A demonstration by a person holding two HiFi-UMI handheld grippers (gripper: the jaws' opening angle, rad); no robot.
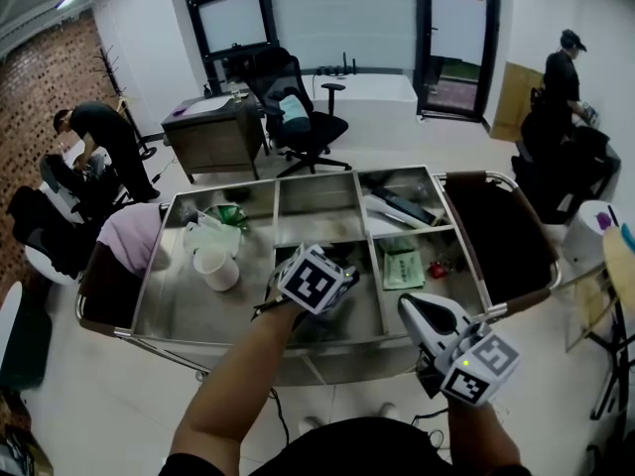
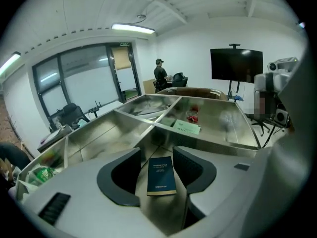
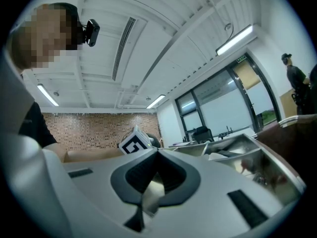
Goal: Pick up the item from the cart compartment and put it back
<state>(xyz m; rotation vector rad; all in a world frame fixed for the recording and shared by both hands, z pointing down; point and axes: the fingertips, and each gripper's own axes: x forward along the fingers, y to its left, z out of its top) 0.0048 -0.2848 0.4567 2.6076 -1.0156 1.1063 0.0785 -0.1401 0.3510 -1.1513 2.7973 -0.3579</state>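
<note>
Left tongs [image 2: 157, 151] stand spread, pads clear of the dark blue book [image 2: 161, 176], which lies flat between them on a compartment floor of the cart [image 2: 163, 126]. Ahead and to the right, past the divider, lie a green packet [image 2: 186, 127] and a small red thing [image 2: 192, 117]. Right tongs [image 3: 157, 151] are closed tip to tip on nothing, raised beside the cart's near edge.

Office chair [image 1: 303, 117]: black, just beside wooden desk [image 1: 213, 132].
White cup [image 1: 216, 267]: upright, near crumpled plastic [image 1: 208, 234].
Monitor [image 2: 236, 66]: dark, on a stand.
</note>
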